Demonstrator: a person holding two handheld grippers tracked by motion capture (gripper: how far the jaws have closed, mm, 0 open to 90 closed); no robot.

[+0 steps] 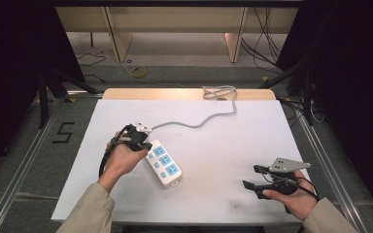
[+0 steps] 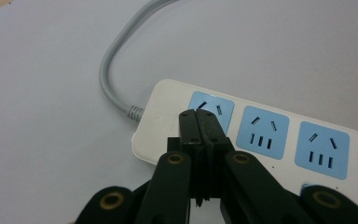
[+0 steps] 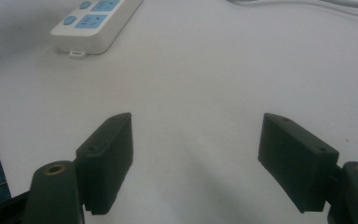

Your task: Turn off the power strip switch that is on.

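At the cable end of the power strip (image 2: 256,140), the left gripper (image 2: 196,114) stands with its two black jaws pressed flat together and nothing between them. Seen from the left gripper view, the closed tips lie over the strip's white top beside the first blue socket (image 2: 211,108); whether they touch the plastic cannot be told. Two further blue sockets follow along the strip toward its far end. A grey cable (image 2: 114,60) leaves the strip's short end just beside the tips and curves away over the white table (image 2: 51,140).

From the high view, the left gripper (image 1: 144,141) sits at the upper left end of the power strip (image 1: 164,163), which lies slantwise left of the table's middle. Its grey cable (image 1: 194,123) runs up and right to a loose coil at the far edge of the table (image 1: 213,194).

Well apart, near the right front corner, the right gripper (image 1: 252,177) is held low with its jaws spread wide and empty. From the right gripper view, bare tabletop lies between the jaws, and the strip's near end (image 3: 93,23) shows at upper left.
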